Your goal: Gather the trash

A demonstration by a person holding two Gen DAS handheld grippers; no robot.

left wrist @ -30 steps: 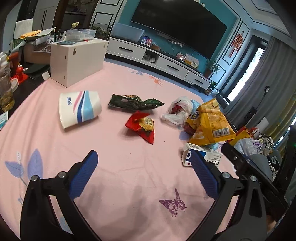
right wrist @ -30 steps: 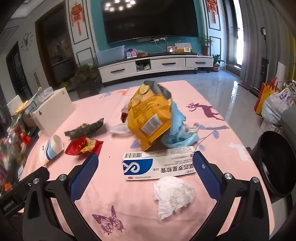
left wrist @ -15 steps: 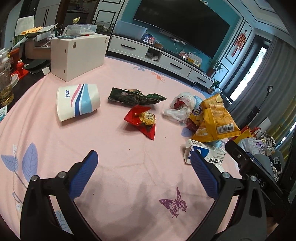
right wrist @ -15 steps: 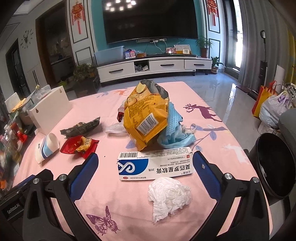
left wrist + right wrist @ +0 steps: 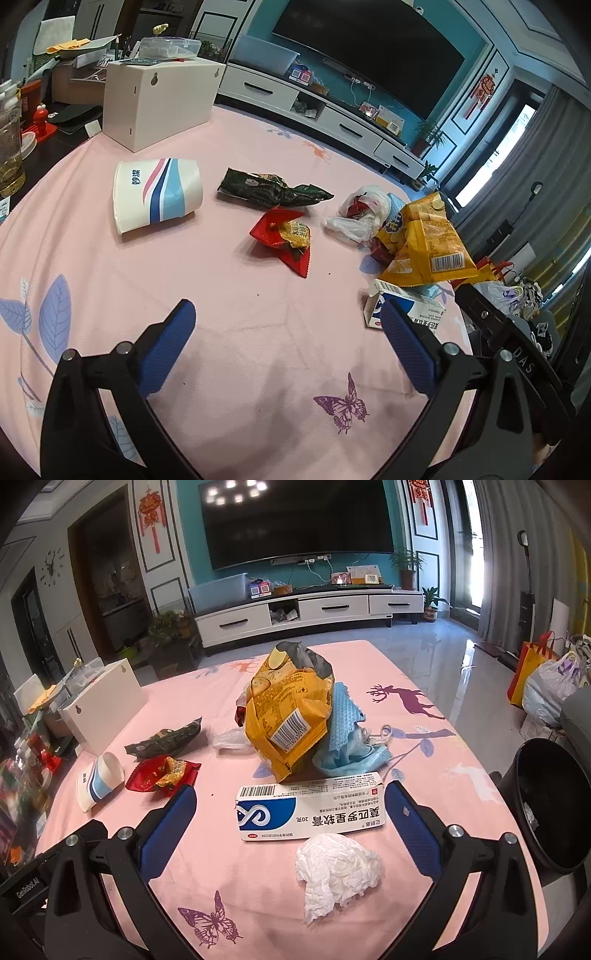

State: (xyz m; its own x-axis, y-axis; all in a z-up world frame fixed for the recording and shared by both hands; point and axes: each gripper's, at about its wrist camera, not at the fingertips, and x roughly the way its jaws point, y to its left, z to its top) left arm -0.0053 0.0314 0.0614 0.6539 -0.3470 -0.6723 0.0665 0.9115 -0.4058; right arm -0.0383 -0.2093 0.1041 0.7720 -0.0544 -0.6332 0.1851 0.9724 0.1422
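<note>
Trash lies on a pink tablecloth [image 5: 229,325]. In the left wrist view: a tipped paper cup [image 5: 157,194], a dark green wrapper [image 5: 271,188], a red wrapper [image 5: 286,240], a white plastic bag [image 5: 364,214], a yellow chip bag [image 5: 424,243] and a medicine box [image 5: 406,312]. My left gripper [image 5: 286,332] is open and empty, short of the red wrapper. My right gripper [image 5: 290,816] is open, its jaws either side of the medicine box [image 5: 310,806], above a crumpled tissue [image 5: 336,871]. The chip bag [image 5: 291,709] leans on a blue cloth [image 5: 347,734].
A black trash bin [image 5: 554,805] stands off the table's right edge. A white box [image 5: 159,99] sits at the far left corner, with clutter and a glass [image 5: 9,147] beyond. Shopping bags [image 5: 546,679] lie on the floor at right.
Both grippers have moved forward and lower over the table; the trash looks nearer. The medicine box now sits between my right gripper's jaws. Both stay open.
</note>
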